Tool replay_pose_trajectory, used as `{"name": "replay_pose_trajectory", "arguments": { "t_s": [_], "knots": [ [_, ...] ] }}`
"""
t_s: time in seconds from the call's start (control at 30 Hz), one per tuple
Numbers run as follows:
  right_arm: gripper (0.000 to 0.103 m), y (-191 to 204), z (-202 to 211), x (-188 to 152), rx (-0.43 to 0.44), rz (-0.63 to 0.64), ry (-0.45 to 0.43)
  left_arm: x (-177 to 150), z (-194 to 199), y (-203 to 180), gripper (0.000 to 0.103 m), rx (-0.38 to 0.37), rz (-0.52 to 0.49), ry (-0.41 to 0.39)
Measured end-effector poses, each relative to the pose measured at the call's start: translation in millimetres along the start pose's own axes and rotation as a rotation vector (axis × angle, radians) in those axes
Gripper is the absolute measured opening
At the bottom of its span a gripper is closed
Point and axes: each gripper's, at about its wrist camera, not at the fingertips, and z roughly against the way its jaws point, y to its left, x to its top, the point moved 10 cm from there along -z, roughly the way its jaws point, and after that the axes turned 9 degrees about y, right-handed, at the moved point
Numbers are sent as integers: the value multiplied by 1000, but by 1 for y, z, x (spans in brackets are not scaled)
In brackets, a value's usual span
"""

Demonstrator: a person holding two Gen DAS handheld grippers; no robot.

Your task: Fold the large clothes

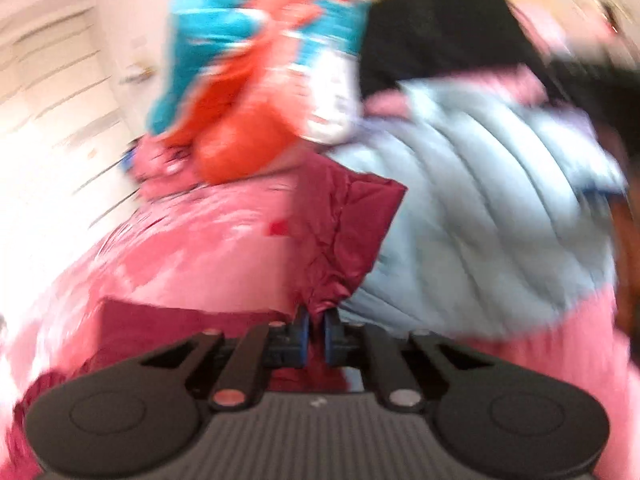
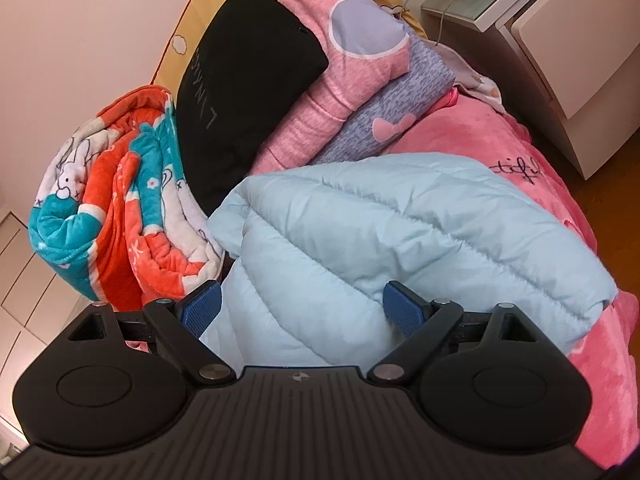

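My left gripper [image 1: 316,334] is shut on a corner of a dark red shiny garment [image 1: 344,220], which rises from the jaws in a bunched fold; the left wrist view is motion-blurred. A light blue quilted puffer jacket [image 2: 400,232] lies folded on the pink bed cover [image 2: 500,140]; it also shows in the left wrist view [image 1: 480,220], to the right of the red garment. My right gripper [image 2: 300,312] is open just above the blue jacket, its blue pads [image 2: 400,312] spread wide and holding nothing.
A rolled orange, teal and white blanket [image 2: 120,200] lies at the left. A black pillow [image 2: 248,80] and a pink and purple folded quilt [image 2: 360,80] lean behind the jacket. A white bedside cabinet [image 2: 560,40] stands at the right. A wardrobe [image 1: 52,92] stands at the left.
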Motion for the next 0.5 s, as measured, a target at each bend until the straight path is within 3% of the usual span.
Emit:
{"name": "replay_pose_trajectory", "arguments": {
  "t_s": [0.17,0.27,0.37,0.5],
  "knots": [
    [103,19,-3,-15,37,72,41,17,20,94,4,46,304,-70],
    [103,36,-5,-29,68,132,71,14,39,160,4,118,474,-127],
    [103,57,-3,-49,110,201,102,-5,63,226,4,218,630,-181],
    [103,91,0,-84,189,310,167,-62,96,301,4,370,809,-215]
  ]
}}
